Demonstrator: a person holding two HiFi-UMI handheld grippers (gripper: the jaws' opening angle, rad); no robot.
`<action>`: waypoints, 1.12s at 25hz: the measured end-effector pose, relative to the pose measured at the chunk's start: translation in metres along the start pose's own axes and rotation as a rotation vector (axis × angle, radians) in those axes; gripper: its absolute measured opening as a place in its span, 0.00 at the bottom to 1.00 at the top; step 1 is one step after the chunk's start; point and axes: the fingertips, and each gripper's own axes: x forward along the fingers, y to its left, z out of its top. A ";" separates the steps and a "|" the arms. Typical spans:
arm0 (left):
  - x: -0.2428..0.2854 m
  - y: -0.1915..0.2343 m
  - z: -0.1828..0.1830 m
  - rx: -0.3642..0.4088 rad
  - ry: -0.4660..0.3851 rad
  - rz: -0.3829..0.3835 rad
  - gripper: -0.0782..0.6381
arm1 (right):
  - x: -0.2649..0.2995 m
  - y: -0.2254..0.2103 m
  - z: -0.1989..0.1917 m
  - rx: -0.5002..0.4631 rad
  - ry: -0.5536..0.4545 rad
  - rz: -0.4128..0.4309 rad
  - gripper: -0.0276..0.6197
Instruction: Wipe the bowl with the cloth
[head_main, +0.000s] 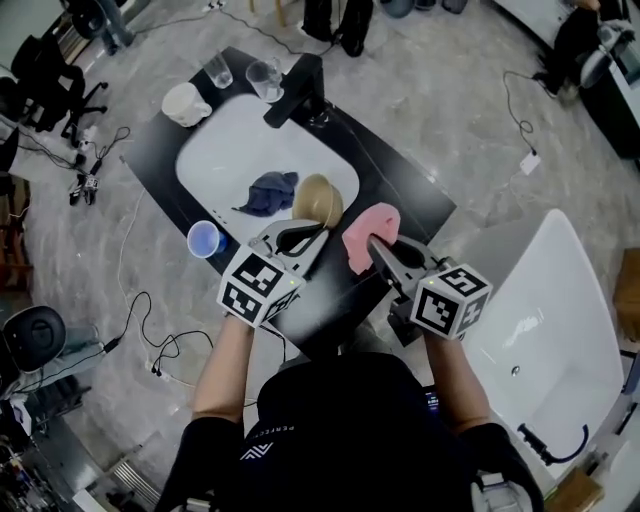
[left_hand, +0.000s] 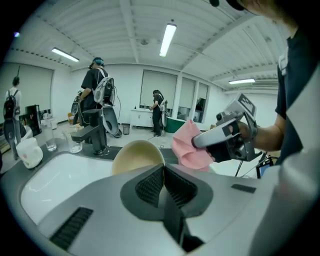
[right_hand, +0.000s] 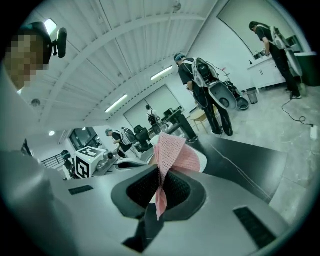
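A tan bowl (head_main: 318, 200) is held tilted on edge above the front rim of the white sink (head_main: 225, 140). My left gripper (head_main: 308, 232) is shut on its rim; in the left gripper view the bowl (left_hand: 137, 155) rises just beyond the closed jaws (left_hand: 162, 167). To the bowl's right, a pink cloth (head_main: 366, 228) hangs bunched from my right gripper (head_main: 376, 246), which is shut on it. In the right gripper view the cloth (right_hand: 169, 152) is pinched between the jaws (right_hand: 161, 181) and fans upward. Cloth and bowl are close together, with a small gap between them.
A dark blue rag (head_main: 270, 192) lies in the sink. On the black counter stand a blue cup (head_main: 204, 239), a white mug (head_main: 185, 104), two clear glasses (head_main: 264, 78) and a black faucet (head_main: 300, 85). A white tub (head_main: 560, 330) sits at the right. Cables trail on the floor.
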 end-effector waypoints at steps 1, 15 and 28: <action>-0.006 0.000 0.000 -0.016 -0.013 0.000 0.13 | 0.000 0.007 0.004 -0.019 -0.007 0.012 0.11; -0.076 -0.005 0.023 -0.219 -0.241 -0.086 0.13 | 0.006 0.102 0.030 -0.311 -0.018 0.220 0.11; -0.124 -0.036 0.035 -0.154 -0.323 -0.231 0.13 | 0.018 0.148 0.027 -0.530 0.013 0.273 0.11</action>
